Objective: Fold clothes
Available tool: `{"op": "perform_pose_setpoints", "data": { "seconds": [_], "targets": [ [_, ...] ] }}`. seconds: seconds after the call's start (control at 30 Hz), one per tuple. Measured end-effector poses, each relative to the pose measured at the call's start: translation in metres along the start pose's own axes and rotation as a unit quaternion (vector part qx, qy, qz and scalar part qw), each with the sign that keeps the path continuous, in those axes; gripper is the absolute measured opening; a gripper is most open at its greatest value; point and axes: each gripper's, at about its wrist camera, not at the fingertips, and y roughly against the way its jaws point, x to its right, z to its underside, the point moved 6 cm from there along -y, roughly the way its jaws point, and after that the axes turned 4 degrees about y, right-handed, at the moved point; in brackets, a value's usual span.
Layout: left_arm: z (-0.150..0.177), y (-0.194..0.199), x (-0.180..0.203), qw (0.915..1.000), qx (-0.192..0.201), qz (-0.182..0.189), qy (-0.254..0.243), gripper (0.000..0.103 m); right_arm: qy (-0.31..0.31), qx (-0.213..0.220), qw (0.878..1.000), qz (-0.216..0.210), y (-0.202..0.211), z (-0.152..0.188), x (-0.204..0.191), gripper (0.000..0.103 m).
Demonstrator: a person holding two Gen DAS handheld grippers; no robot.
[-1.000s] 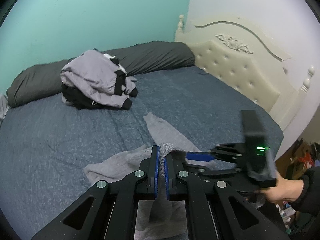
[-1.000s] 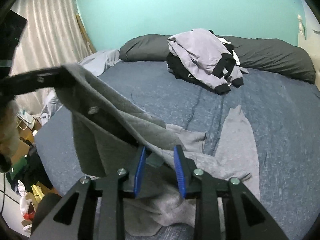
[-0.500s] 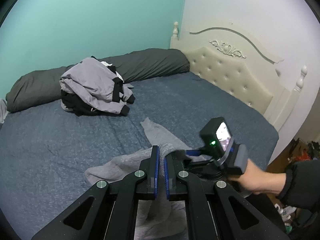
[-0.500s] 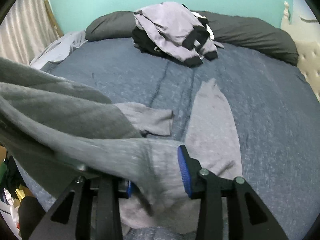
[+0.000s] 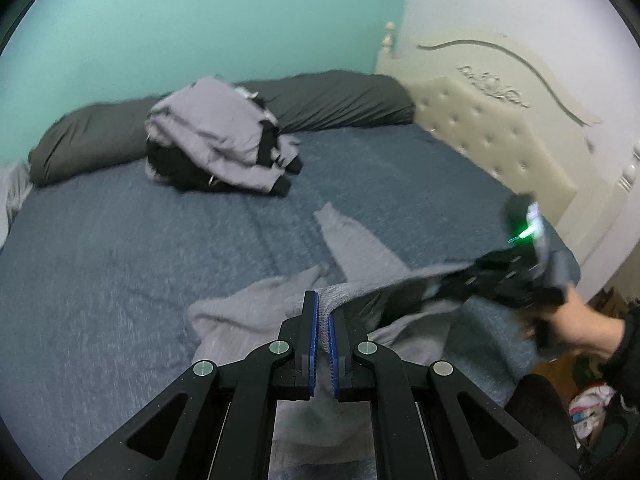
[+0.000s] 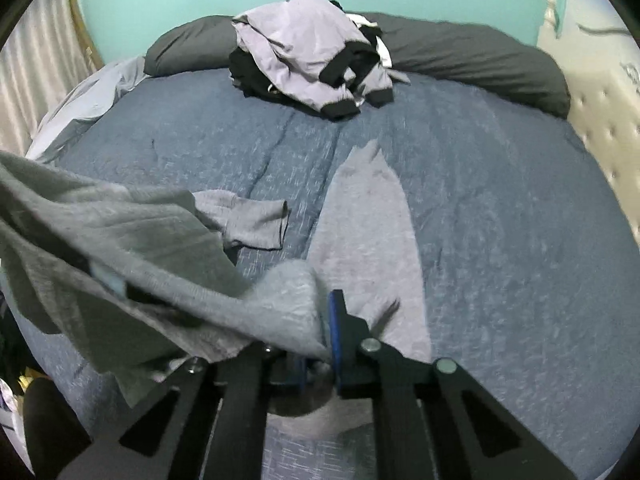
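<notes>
Grey garment: a grey knit garment lay partly on the blue bedspread and partly lifted off it, its upper edge stretched between the two grippers.
Left gripper: the left gripper had its jaws pressed together on a bunched fold of the knit, low and near the foot of the bed.
Right gripper: the right gripper had cloth draped over its left jaw and lying in the gap; the jaws looked drawn in on the fabric, though the drape hid part of the pinch. In the left wrist view the same tool sat well off to the right, blurred, carried by a hand.
Long axis: the held edge ran side to side from one gripper to the other, while a long grey panel trailed away from both jaws toward the pillows.
Loose part: a cuffed sleeve lay crumpled on the bedspread, left of that panel.
Nearer hand: the sleeve lay nearer the left gripper, the panel nearer the right.
Judgement: any fold would probably turn on carrying the held edge forward along that trailing panel.
Elsewhere: a heap of lilac and black clothes rested against the dark bolster, well apart.
</notes>
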Motion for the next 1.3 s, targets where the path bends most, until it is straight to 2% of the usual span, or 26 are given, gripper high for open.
{"op": "perform_pose_setpoints", "data": {
  "seconds": [0.1, 0.23, 0.43, 0.53, 0.6, 0.67, 0.8, 1.0, 1.03, 1.07, 1.1, 1.13, 1.3],
  "targets": [
    [0.012, -0.013, -0.011, 0.9997, -0.016, -0.008, 0.015, 0.007, -0.002, 0.025, 1.0, -0.002, 0.024, -0.012, 0.008, 0.007],
    [0.023, -0.028, -0.007, 0.9994, -0.03, -0.008, 0.017, 0.008, 0.004, 0.05, 0.999, -0.007, 0.054, -0.03, 0.012, 0.007],
    [0.038, -0.046, 0.017, 0.9983, -0.056, -0.005, -0.017, 0.019, 0.03, 0.071, 0.997, -0.015, 0.088, -0.051, -0.002, 0.007],
    [0.044, -0.054, 0.021, 0.9979, -0.065, 0.001, -0.008, 0.024, 0.034, 0.07, 0.997, -0.015, 0.092, -0.054, -0.006, 0.007],
    [0.048, -0.059, 0.021, 0.9975, -0.07, 0.005, 0.005, 0.036, 0.036, 0.068, 0.997, -0.014, 0.093, -0.056, -0.007, 0.007],
    [0.05, -0.062, 0.023, 0.9974, -0.072, 0.003, 0.004, 0.043, 0.034, 0.067, 0.997, -0.014, 0.094, -0.056, -0.008, 0.007],
    [0.052, -0.065, 0.034, 0.9967, -0.069, -0.016, -0.038, 0.048, 0.039, 0.065, 0.997, -0.017, 0.094, -0.055, -0.011, 0.007],
    [0.041, -0.067, 0.035, 0.9974, -0.061, -0.015, -0.037, 0.05, 0.048, 0.065, 0.996, -0.026, 0.095, -0.055, -0.02, 0.007],
    [0.039, -0.067, 0.034, 0.9974, -0.06, -0.016, -0.036, 0.049, 0.048, 0.065, 0.996, -0.027, 0.095, -0.055, -0.02, 0.007],
    [0.037, -0.067, 0.033, 0.9975, -0.058, -0.017, -0.035, 0.036, 0.049, 0.065, 0.996, -0.029, 0.096, -0.055, -0.021, 0.007],
    [0.035, -0.067, 0.033, 0.9976, -0.057, -0.017, -0.034, 0.014, 0.05, 0.065, 0.996, -0.029, 0.097, -0.055, -0.021, 0.007],
    [0.033, -0.067, 0.032, 0.9977, -0.056, -0.018, -0.033, 0.007, 0.052, 0.066, 0.996, -0.028, 0.098, -0.055, -0.02, 0.007],
    [0.015, -0.055, 0.024, 0.9985, -0.039, -0.027, -0.026, 0.003, 0.049, 0.066, 0.996, -0.025, 0.103, -0.055, -0.011, 0.007]
  ]
}}
